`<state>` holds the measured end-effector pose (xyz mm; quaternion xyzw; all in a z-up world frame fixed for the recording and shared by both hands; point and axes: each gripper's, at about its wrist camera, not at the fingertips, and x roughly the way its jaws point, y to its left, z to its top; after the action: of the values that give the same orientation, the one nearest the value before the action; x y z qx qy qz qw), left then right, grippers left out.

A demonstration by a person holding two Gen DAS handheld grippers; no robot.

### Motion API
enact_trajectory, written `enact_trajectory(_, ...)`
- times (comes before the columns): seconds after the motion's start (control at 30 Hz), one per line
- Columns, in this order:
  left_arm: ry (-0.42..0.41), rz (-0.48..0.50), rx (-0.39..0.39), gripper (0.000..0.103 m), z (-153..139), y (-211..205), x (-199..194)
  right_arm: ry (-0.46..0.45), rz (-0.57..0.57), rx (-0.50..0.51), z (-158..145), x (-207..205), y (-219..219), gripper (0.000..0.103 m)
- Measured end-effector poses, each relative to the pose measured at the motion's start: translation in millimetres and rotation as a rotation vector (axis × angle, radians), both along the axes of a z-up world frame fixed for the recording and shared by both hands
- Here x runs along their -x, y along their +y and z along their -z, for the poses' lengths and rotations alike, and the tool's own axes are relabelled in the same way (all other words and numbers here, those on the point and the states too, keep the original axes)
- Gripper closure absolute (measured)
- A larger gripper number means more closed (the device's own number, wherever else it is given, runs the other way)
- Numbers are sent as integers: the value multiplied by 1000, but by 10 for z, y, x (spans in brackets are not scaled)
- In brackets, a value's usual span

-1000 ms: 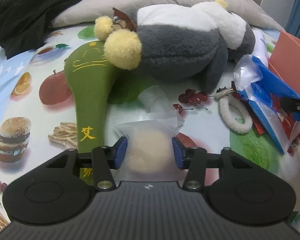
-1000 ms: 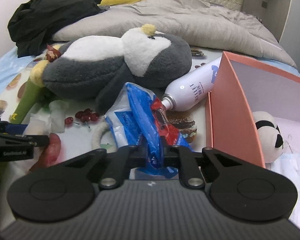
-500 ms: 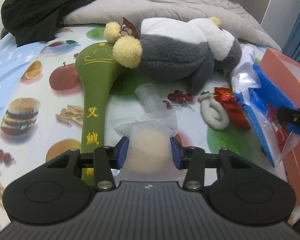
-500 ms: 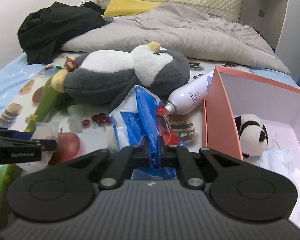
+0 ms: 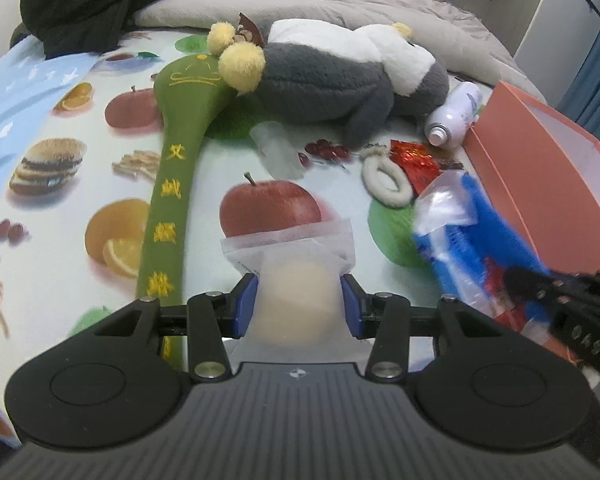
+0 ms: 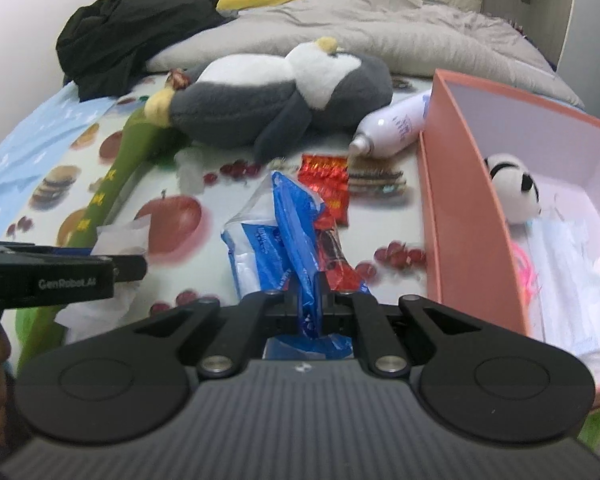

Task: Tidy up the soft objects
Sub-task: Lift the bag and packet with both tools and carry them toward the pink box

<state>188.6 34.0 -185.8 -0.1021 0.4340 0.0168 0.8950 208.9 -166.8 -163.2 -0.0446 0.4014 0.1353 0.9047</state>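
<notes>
My left gripper (image 5: 298,300) is shut on a clear plastic pouch with a beige pad inside (image 5: 296,280), held above the fruit-print sheet. My right gripper (image 6: 312,292) is shut on a blue and white plastic packet (image 6: 288,224) with a red wrapper hanging beside it; it shows at the right of the left wrist view as the packet (image 5: 460,232). A grey and white plush penguin (image 5: 340,68) lies further back, its yellow foot on a green embroidered plush stick (image 5: 180,128). The pink box (image 6: 452,184) at the right holds a small panda plush (image 6: 512,188).
A white spray bottle (image 6: 392,128) lies against the box's far corner. A red foil packet (image 6: 326,180), a white fluffy ring (image 5: 384,184) and a small clear pouch (image 5: 276,148) lie on the sheet. Black clothes (image 6: 128,40) and a grey duvet (image 6: 380,28) are behind. Face masks (image 6: 572,264) fill the box.
Both grippers have pulled back from the penguin with their loads, which are lifted off the sheet. The red foil packet and the spray bottle have come into the left wrist view.
</notes>
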Motion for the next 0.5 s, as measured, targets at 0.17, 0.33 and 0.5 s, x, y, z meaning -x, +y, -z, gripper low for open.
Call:
enact_trajectory(0.17, -4, -8, 32, 52, -2, -44, 138, 49, 3, -64, 46, 71, -24, 86)
enact_trajectory(0.33, -19, -3, 44, 52, -19, -30, 194, 56, -5, -152, 67, 110, -97, 51)
enact_trajectory(0.5, -23, 11, 54, 52, -21, -17, 253, 53, -40, -133, 94, 77, -76, 51)
